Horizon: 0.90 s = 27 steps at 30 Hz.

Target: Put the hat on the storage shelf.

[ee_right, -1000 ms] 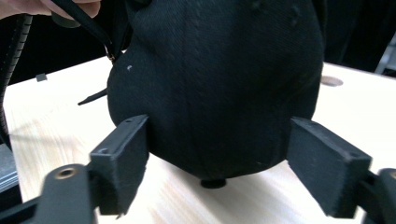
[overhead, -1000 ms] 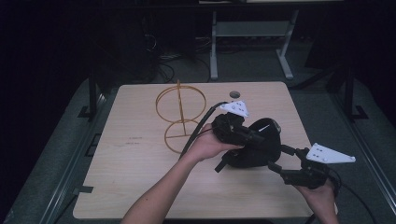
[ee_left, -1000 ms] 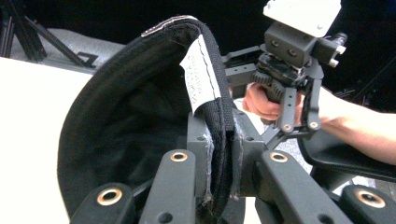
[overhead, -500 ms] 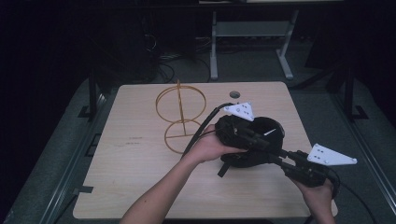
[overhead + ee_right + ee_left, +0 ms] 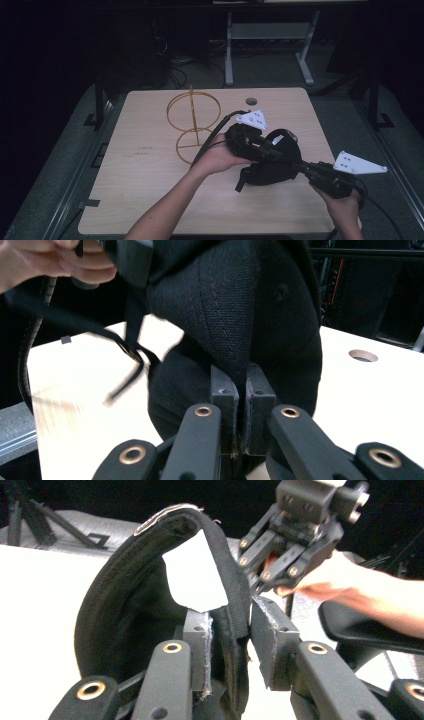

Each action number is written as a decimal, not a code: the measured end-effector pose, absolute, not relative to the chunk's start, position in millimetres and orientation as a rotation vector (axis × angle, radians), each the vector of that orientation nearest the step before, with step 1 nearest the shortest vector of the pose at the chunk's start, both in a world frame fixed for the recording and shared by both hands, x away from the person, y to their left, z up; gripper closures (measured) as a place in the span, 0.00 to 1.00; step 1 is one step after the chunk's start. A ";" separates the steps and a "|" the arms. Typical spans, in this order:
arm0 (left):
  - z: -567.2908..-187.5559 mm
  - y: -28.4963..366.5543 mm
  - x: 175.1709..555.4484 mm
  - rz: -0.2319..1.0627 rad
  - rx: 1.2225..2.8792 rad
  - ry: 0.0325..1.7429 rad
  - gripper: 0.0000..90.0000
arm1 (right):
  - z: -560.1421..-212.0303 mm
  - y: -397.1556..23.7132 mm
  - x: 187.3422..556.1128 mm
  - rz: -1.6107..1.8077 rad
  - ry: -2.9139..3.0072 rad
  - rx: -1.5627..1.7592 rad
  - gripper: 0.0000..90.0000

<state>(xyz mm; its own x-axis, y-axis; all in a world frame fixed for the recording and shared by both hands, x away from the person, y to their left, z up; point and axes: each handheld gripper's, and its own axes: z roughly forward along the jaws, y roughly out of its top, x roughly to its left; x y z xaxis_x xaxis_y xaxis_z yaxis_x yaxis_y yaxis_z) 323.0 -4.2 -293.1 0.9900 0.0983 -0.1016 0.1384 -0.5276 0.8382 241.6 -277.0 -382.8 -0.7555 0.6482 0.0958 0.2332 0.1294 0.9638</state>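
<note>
A black cap [image 5: 272,162] sits at about 4 o'clock on the light wooden table [image 5: 150,200], held up between the two grippers. The right gripper [image 5: 295,164] comes in from 5 o'clock; in the right gripper view its jaws are clamped tight on a fold of the cap's black cloth [image 5: 240,330], having just closed onto it. The left gripper [image 5: 270,150] reaches across from 9 o'clock of the cap. In the left gripper view its jaws have just been opening: the cap's rim [image 5: 230,605] with a white label [image 5: 192,577] stands between them, lying against one pad while a gap shows on the other side, so it looks released, though the contact is hard to judge. A loose black strap [image 5: 125,357] hangs blurred from the cap. A gold wire stand [image 5: 190,122] stands at about 11 o'clock on the table, well apart from the cap, and a small round hole [image 5: 250,101] lies near 12 o'clock
</note>
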 end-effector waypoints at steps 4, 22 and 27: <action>-292.7 6.9 322.5 -0.032 2.117 0.194 0.66 | -378.0 -279.5 242.2 1.653 2.074 0.862 0.96; -314.2 68.5 305.8 0.090 2.134 0.267 0.58 | -355.5 -282.4 251.2 1.630 2.162 0.888 0.96; -324.2 78.0 302.3 0.109 2.149 0.280 0.57 | -350.3 -280.9 255.0 1.635 2.170 0.888 0.96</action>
<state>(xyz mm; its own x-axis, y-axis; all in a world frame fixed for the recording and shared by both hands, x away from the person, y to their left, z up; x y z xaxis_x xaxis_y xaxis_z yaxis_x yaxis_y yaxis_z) 302.3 78.0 -324.2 0.9700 0.2414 -0.0286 0.1584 -0.5382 0.8278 255.0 -280.9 -350.3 -0.7710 0.6222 0.1358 0.3019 0.1695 0.9381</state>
